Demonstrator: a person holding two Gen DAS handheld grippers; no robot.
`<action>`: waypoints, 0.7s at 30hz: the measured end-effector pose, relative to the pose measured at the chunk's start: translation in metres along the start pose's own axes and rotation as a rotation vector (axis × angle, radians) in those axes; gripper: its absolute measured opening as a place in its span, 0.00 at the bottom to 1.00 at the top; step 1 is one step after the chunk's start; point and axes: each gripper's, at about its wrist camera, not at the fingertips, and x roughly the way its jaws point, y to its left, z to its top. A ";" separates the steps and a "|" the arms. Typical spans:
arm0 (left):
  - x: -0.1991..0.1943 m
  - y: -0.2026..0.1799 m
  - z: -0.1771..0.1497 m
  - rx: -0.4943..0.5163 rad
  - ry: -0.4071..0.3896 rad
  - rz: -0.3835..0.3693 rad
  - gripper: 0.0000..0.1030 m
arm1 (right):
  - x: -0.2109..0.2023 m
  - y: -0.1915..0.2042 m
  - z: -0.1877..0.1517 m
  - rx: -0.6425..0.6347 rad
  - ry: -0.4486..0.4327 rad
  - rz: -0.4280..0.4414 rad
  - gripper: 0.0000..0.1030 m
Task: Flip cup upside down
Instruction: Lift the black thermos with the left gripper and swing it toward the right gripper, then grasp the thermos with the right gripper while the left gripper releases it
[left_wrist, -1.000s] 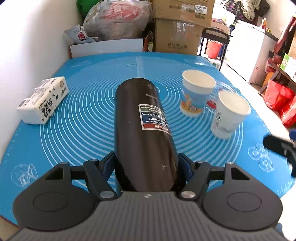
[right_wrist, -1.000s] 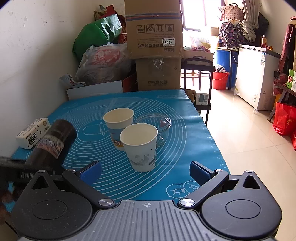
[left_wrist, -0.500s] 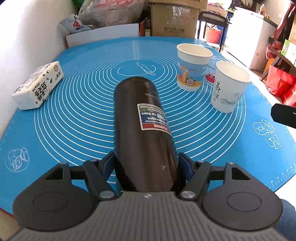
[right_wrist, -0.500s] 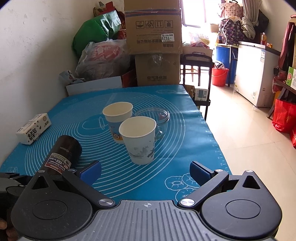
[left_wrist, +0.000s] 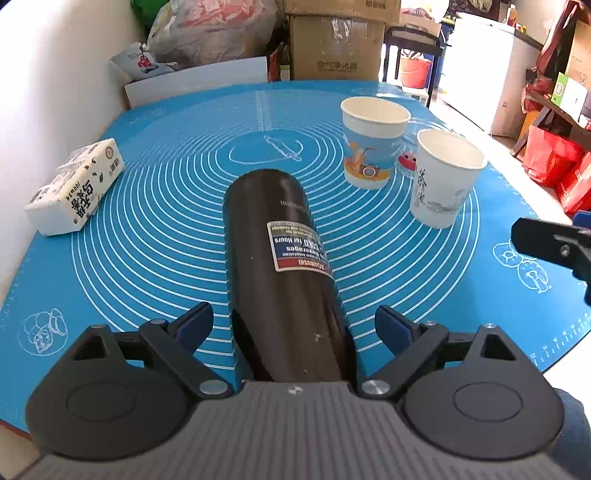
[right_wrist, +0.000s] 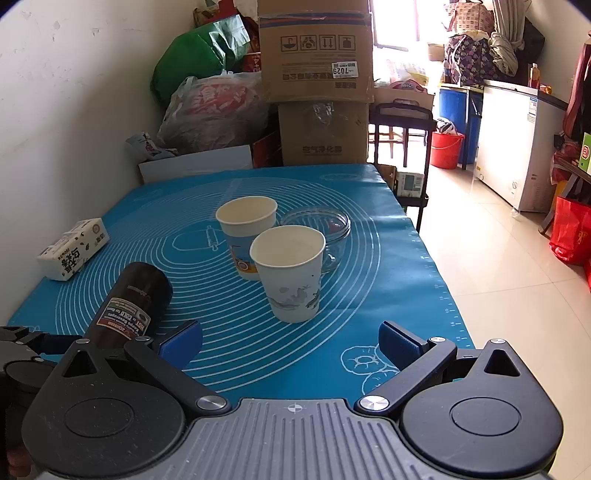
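Observation:
A dark brown insulated cup (left_wrist: 284, 266) with a white and red label lies on its side on the blue mat (left_wrist: 166, 229), its flat end pointing away from me. It also shows in the right wrist view (right_wrist: 129, 306) at the left. My left gripper (left_wrist: 293, 326) is open, its blue pads apart on either side of the cup and clear of it. My right gripper (right_wrist: 290, 341) is open and empty, near the mat's front edge, facing a white paper cup (right_wrist: 291, 273).
Two upright paper cups stand right of centre, one blue-printed (left_wrist: 371, 142) and one white (left_wrist: 443, 177), with a glass bowl (right_wrist: 325, 229) behind them. A tissue pack (left_wrist: 74, 188) lies at the left by the wall. Boxes and bags (right_wrist: 314, 81) crowd the far end.
My left gripper has opened and let go of the dark cup, which now lies on the mat. The right gripper stays open and has hardly moved.

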 end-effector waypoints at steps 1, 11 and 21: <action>-0.002 0.000 0.000 -0.001 -0.005 -0.002 0.91 | 0.000 0.001 0.000 -0.001 0.000 0.001 1.00; -0.048 0.013 0.016 -0.039 -0.110 -0.009 0.93 | -0.009 0.009 0.008 -0.008 -0.007 0.041 1.00; -0.049 0.060 0.026 -0.129 -0.126 0.116 0.94 | 0.007 0.049 0.028 -0.064 0.061 0.155 1.00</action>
